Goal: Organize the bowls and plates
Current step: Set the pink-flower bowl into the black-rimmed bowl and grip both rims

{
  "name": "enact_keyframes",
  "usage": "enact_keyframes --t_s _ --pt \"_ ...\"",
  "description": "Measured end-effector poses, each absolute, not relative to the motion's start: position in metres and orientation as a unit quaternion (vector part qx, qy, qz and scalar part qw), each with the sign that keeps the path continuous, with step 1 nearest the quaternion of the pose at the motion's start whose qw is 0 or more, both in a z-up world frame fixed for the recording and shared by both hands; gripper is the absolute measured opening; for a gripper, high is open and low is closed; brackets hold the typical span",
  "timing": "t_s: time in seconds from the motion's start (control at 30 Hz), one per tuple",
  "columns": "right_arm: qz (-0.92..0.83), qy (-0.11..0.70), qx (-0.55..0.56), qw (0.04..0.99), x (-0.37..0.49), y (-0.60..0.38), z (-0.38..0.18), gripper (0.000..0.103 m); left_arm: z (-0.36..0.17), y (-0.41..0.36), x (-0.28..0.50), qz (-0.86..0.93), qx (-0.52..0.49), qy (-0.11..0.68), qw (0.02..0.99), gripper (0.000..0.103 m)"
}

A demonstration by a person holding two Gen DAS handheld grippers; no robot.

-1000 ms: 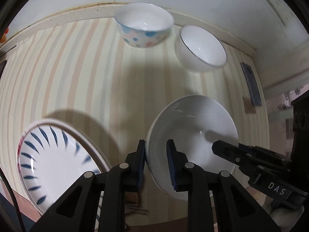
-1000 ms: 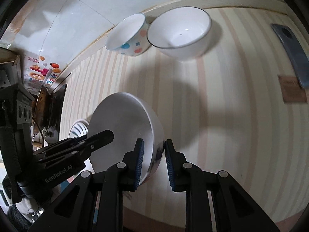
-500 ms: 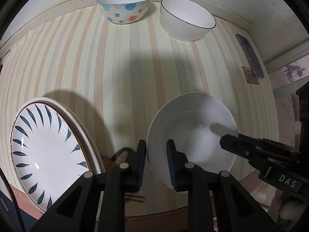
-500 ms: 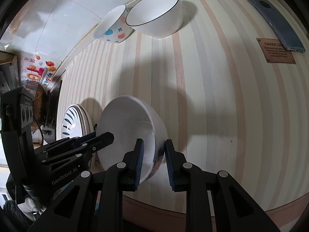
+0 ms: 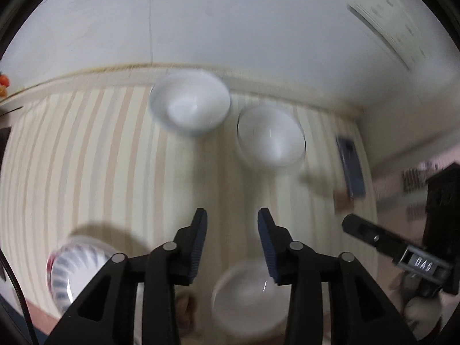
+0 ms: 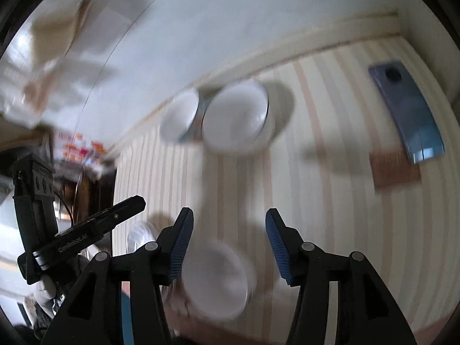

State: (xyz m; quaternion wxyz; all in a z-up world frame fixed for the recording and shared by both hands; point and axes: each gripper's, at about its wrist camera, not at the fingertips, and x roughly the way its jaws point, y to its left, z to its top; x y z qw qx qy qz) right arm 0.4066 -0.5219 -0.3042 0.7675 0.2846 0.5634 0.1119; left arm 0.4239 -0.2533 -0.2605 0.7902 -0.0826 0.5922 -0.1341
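Glazed white bowl (image 5: 247, 296) sits on the striped table (image 5: 86, 155) near its front edge, below and between both sets of tongs. Left tongs (image 5: 232, 244) spread wide, nothing held; right tongs (image 6: 227, 244) likewise parted and empty. I judge the bowl stiff, slick and breakable, so I would pinch its rim wall, not the curved body. Two more bowls, one patterned (image 5: 189, 107) and one plain (image 5: 270, 136), stand just beside each other at the far edge. Blue-marked plate (image 5: 69, 273) lies front left. Frames are motion-blurred.
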Motion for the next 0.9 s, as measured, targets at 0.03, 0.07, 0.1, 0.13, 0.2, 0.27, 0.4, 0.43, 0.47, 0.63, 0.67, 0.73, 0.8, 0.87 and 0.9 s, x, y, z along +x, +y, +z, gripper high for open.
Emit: enact_keyframes --t_s 0.03,0.07,0.1,0.13,0.2,0.27,0.4,0.43,0.47,0.63,0.67,0.73,0.8,0.87,0.9 --pt "0.11 0.562 0.287 0.768 0.421 -0.526 -0.309 0.055 -0.264 -0.255 0.434 -0.134 -0.087 0.595 0.788 0.037" --pt "0.105 0.562 0.292 0.767 0.433 -0.529 -0.314 0.055 -0.273 -0.259 0.451 -0.132 -0.097 0.601 0.782 0.037" --pt "0.099 0.562 0.304 0.763 0.448 -0.535 -0.323 0.055 -0.282 -0.263 0.466 -0.134 -0.104 0.608 0.776 0.037" --pt "0.098 0.565 0.313 0.757 0.459 -0.537 -0.331 0.055 -0.291 -0.267 0.479 -0.137 -0.111 0.614 0.77 0.037" --pt "0.089 0.572 0.339 0.741 0.484 -0.545 -0.353 0.055 -0.309 -0.273 0.495 -0.144 -0.117 0.626 0.758 0.036" --pt "0.084 0.573 0.359 0.732 0.498 -0.55 -0.37 0.052 -0.32 -0.279 0.504 -0.146 -0.118 0.633 0.751 0.036" --pt "0.077 0.584 0.375 0.716 0.519 -0.552 -0.399 0.028 -0.34 -0.291 0.519 -0.151 -0.121 0.649 0.736 0.032" --pt "0.075 0.585 0.376 0.714 0.52 -0.553 -0.402 0.024 -0.344 -0.294 0.521 -0.15 -0.116 0.646 0.74 0.03" --pt "0.073 0.587 0.374 0.714 0.522 -0.553 -0.404 0.021 -0.345 -0.296 0.523 -0.147 -0.105 0.644 0.743 0.024" --pt "0.068 0.583 0.332 0.739 0.521 -0.545 -0.397 0.019 -0.345 -0.298 0.521 -0.155 -0.08 0.63 0.756 0.018" --pt "0.066 0.583 0.325 0.742 0.518 -0.543 -0.396 0.019 -0.346 -0.298 0.521 -0.154 -0.079 0.63 0.757 0.018" --pt "0.067 0.584 0.32 0.743 0.516 -0.541 -0.395 0.019 -0.346 -0.294 0.52 -0.154 -0.075 0.629 0.758 0.018" --pt "0.068 0.582 0.323 0.743 0.511 -0.542 -0.394 0.019 -0.342 -0.293 0.515 -0.156 -0.074 0.626 0.76 0.018" --pt "0.069 0.58 0.326 0.743 0.506 -0.541 -0.391 0.019 -0.34 -0.294 0.51 -0.158 -0.074 0.625 0.761 0.018" --pt "0.07 0.58 0.328 0.742 0.503 -0.541 -0.389 0.019 -0.337 -0.293 0.505 -0.16 -0.074 0.624 0.761 0.018"
